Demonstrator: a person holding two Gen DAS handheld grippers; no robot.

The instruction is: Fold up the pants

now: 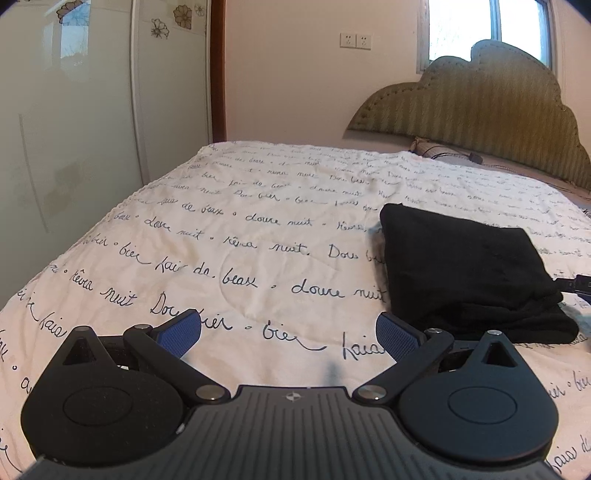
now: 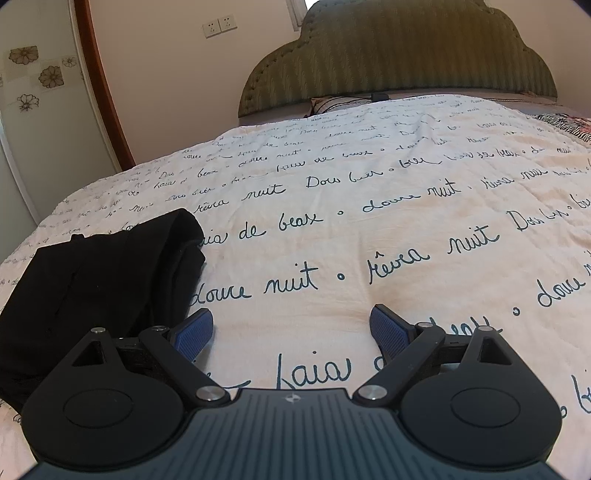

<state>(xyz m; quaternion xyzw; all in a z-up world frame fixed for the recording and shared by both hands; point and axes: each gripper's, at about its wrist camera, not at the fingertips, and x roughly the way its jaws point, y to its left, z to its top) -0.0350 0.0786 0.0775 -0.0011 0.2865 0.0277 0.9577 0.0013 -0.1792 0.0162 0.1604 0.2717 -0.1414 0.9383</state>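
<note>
The black pants lie folded into a compact bundle on the white bedspread with dark handwriting print. In the left wrist view the bundle is to the right of my left gripper, which is open and empty just above the bedspread. In the right wrist view the pants lie to the left of my right gripper, which is also open and empty. Its left finger is close to the bundle's edge. Neither gripper touches the pants.
A green padded headboard and a pillow stand at the far end of the bed. A pale wardrobe with flower decals stands beyond the bed's left edge. A window is above the headboard.
</note>
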